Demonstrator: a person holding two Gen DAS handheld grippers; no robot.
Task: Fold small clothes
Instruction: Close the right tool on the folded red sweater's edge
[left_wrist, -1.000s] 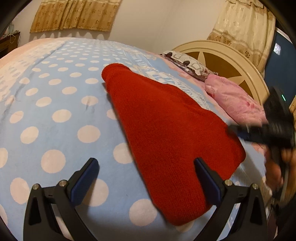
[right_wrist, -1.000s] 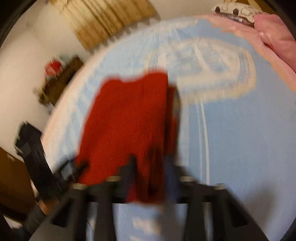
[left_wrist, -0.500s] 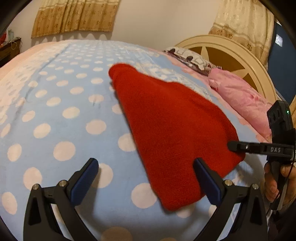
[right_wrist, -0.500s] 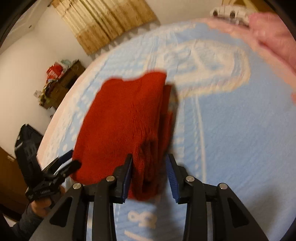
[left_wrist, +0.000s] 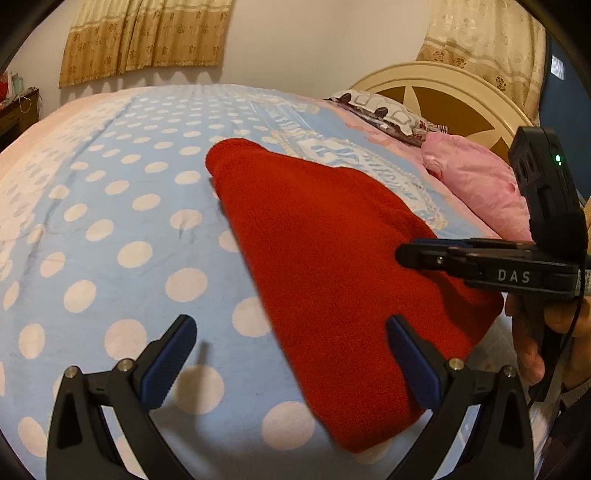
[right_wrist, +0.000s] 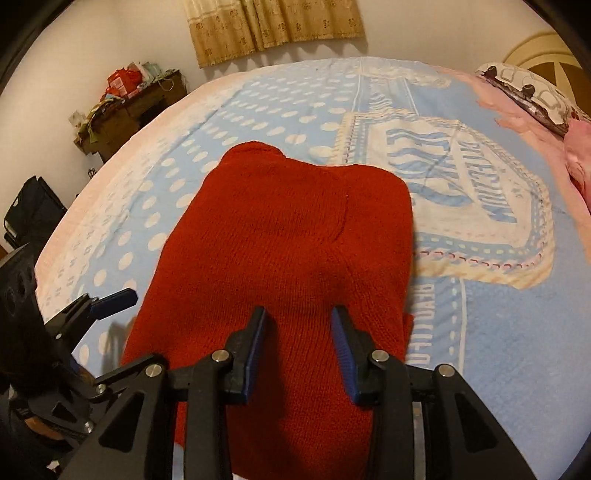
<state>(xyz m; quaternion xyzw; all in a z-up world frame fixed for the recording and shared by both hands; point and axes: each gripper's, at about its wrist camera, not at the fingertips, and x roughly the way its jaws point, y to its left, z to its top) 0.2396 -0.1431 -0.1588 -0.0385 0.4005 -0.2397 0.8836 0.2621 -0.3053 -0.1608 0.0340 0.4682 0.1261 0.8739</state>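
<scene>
Red knitted garment (right_wrist: 295, 240) lies flat on the bed (right_wrist: 498, 332), already doubled over, its near edge right beneath my right gripper (right_wrist: 299, 347). My right jaws stand partly apart above the knit, gripping nothing (I judge a fold has just been laid, so they hold no cloth). My left gripper (left_wrist: 291, 354) hovers with jaws wide apart, one finger over the polka-dot cover, the other over the garment's side, probably placed to catch that edge for another fold.
</scene>
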